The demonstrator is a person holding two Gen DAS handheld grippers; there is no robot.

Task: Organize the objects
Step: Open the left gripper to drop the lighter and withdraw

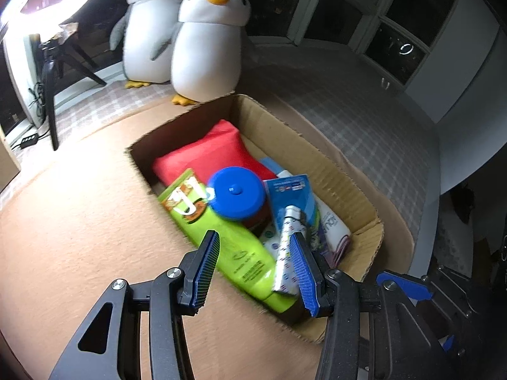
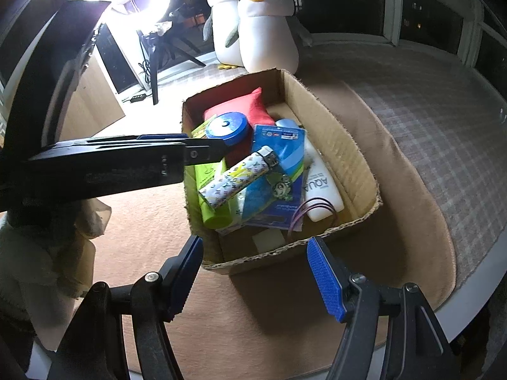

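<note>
The patterned lighter point(image 2: 239, 180) lies on top of the pile in the cardboard box point(image 2: 345, 155), its long axis slanting across the green bottle point(image 2: 210, 190) and the blue blister card point(image 2: 279, 171). Its metal cap end points away from the right gripper point(image 2: 255, 277) toward the box's far wall, and its base points back toward the near left corner. In the left wrist view the same lighter point(image 1: 286, 250) stands just inside the right-hand pad point(image 1: 302, 272), close against it; whether it touches cannot be told.

The left gripper point(image 1: 253, 267) hangs over the box's near edge, tilted down into it, fingers spread wide and gripping nothing. The green bottle point(image 1: 228, 243) lies between its pads, running away from them toward the blue round lid point(image 1: 236, 191) and the red pouch point(image 1: 206, 155) beyond.

The right gripper sits short of the box's near wall, over the tan blanket point(image 2: 285, 300), pads wide apart and empty. The left gripper's body point(image 2: 126, 161) crosses its view ahead and to the left.

Two penguin plush toys point(image 2: 263, 31) stand past the box.
</note>
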